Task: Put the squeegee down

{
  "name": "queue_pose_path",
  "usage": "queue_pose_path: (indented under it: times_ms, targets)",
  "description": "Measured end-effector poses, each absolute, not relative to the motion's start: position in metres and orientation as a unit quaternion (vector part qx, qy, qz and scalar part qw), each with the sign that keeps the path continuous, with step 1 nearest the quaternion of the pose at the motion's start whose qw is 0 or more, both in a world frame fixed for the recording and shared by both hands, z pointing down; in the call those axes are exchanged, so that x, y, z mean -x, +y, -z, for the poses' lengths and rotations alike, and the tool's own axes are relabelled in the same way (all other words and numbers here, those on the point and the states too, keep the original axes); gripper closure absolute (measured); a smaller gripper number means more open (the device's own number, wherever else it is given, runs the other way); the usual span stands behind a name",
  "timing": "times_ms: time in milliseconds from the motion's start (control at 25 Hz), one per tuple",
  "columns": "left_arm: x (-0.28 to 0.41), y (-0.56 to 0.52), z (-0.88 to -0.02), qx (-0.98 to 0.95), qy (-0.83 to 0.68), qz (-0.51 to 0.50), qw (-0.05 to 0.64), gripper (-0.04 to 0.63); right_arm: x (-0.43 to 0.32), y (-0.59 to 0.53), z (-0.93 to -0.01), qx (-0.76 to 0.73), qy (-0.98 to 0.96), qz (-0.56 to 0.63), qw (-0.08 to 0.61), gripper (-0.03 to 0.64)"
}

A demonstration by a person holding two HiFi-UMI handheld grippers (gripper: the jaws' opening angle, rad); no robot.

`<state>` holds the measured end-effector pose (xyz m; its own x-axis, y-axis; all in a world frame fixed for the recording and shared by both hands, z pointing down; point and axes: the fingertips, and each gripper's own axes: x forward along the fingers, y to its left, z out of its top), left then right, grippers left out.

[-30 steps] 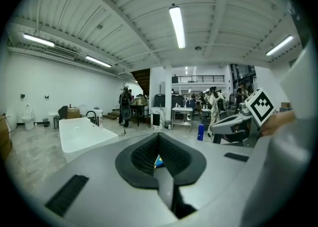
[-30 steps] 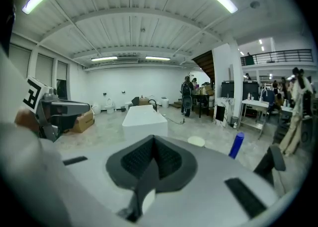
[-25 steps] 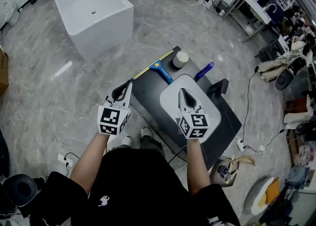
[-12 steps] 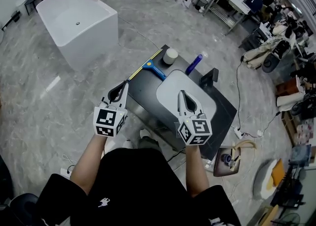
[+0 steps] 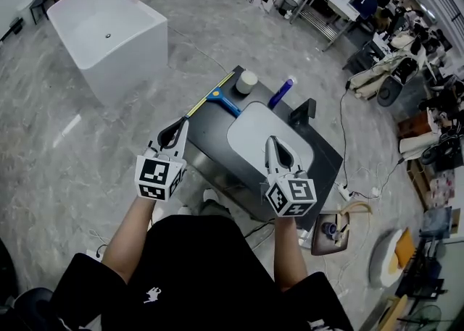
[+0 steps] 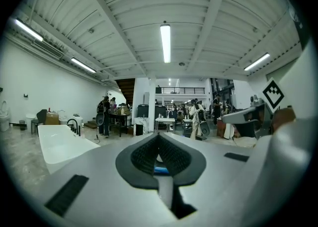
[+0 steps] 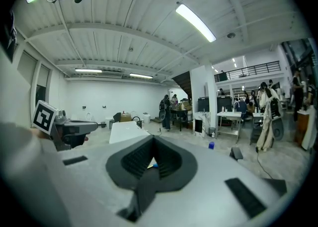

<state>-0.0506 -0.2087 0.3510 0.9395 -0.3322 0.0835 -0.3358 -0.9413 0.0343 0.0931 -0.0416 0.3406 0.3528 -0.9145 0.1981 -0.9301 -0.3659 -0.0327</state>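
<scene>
The squeegee (image 5: 217, 99), with a blue handle and a long yellow-and-black blade, lies flat on the far left corner of the dark table (image 5: 210, 137). Neither gripper touches it. My left gripper (image 5: 181, 125) hovers over the table's left edge, nearer to me than the blade, with its jaws shut and empty. My right gripper (image 5: 271, 141) hangs over the near part of the white basin (image 5: 250, 130), also shut on nothing. In the left gripper view the left gripper (image 6: 159, 136) points level into the room. The right gripper (image 7: 153, 139) in its own view does the same.
A white cylinder (image 5: 246, 82), a blue bottle (image 5: 281, 93) and a black block (image 5: 304, 111) stand along the table's far edge. A white bathtub (image 5: 109, 25) stands on the marble floor at the upper left. Cables and a power strip (image 5: 341, 192) lie to the right.
Both grippers have risen a little and drawn back toward me, the right one more. The squeegee has stayed where it lies. Both pairs of jaws have stayed shut.
</scene>
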Motion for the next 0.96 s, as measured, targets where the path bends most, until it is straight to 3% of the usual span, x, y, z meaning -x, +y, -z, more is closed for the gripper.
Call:
queue_pose_path:
  times_ms: [960]
  targets:
    - [0.043,-0.223,-0.351,-0.984,-0.175,-0.034,0.027,0.592,-0.103,-0.064,-0.338,-0.815,-0.570,-0.087,0.055,0.615]
